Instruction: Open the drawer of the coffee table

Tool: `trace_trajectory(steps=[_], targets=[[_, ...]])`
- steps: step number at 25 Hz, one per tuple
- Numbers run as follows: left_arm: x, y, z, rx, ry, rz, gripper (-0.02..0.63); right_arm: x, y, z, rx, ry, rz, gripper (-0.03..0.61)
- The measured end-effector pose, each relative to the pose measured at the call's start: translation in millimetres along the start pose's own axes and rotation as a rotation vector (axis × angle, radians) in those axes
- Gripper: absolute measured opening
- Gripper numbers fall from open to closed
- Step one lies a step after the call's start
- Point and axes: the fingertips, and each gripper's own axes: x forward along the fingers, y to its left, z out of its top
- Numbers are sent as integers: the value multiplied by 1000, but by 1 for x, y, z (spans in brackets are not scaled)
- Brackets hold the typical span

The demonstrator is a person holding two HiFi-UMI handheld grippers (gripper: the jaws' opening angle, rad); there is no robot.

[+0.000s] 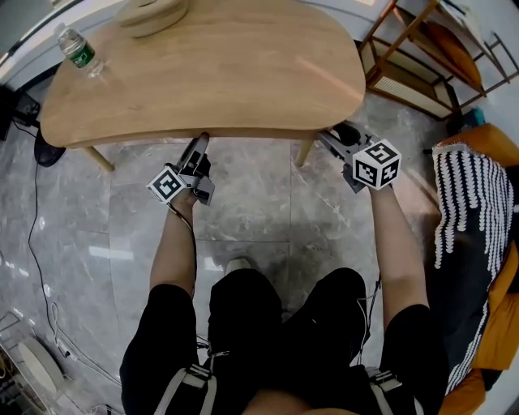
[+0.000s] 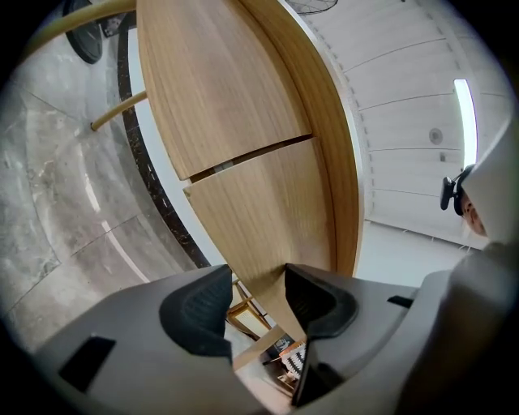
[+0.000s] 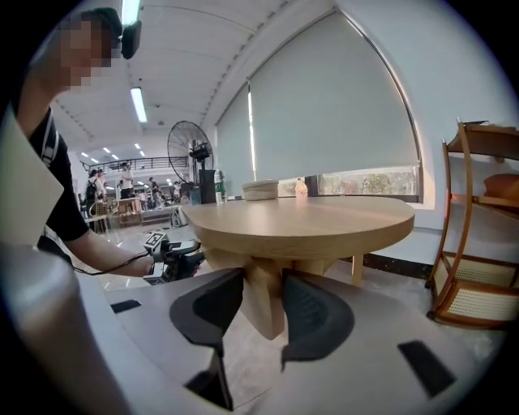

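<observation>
The oval wooden coffee table (image 1: 211,73) stands in front of me. My left gripper (image 1: 203,139) reaches under its near edge. In the left gripper view a seam (image 2: 251,154) splits the wood under the top into two panels. The nearer panel (image 2: 268,219) runs down between the left gripper's (image 2: 258,304) jaws, which stand open around its edge. My right gripper (image 1: 328,136) is at the table's right front corner, by a leg (image 1: 305,152). In the right gripper view that leg (image 3: 266,300) sits between the right gripper's (image 3: 261,312) open jaws, and no pad visibly presses on it.
A water bottle (image 1: 79,50) and a stack of round dishes (image 1: 154,14) sit on the tabletop. A wooden shelf rack (image 1: 422,57) stands at the right rear. An orange seat with a patterned cloth (image 1: 470,211) is to my right. Cables (image 1: 36,235) lie on the floor at left.
</observation>
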Motion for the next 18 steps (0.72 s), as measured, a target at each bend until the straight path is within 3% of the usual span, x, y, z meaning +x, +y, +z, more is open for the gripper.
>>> trace_trajectory(steps=[3, 10, 13, 16, 18], targets=[[-6, -8, -4, 26, 14, -11, 216, -8, 7, -4, -12, 1, 24, 164], [-35, -27, -24, -41, 33, 15, 191, -31, 34, -12, -24, 31, 78, 153], [-54, -32, -30, 61, 67, 26, 171, -44, 50, -19, -38, 48, 101, 149], [-73, -38, -40, 60, 80, 48, 136, -57, 66, -24, -49, 65, 114, 145], [-85, -36, -41, 111, 93, 90, 135, -63, 74, -27, -52, 66, 118, 143]])
